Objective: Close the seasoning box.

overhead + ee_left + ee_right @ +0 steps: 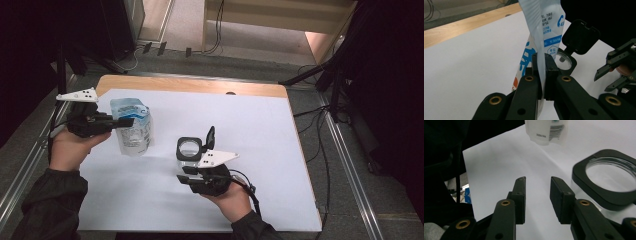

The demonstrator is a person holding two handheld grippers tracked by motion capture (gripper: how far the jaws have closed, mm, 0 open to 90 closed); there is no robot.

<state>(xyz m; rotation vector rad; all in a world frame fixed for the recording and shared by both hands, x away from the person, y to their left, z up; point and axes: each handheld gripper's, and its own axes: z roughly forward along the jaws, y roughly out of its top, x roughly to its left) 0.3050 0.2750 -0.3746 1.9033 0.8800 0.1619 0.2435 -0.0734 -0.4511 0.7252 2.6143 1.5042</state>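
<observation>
The pouch (544, 30) bears blue Chinese print, "400" and a barcode.

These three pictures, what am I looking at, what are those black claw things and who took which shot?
A person sits at a white-topped table with a hand-held black two-fingered gripper in each hand. One picture comes from a camera overhead; the other two from cameras riding on each gripper. The left gripper is shut on a soft white-and-blue printed plastic pouch, holding it upright. The right gripper is open, empty, beside a clear square container with a black rim and flipped-up black lid.
</observation>
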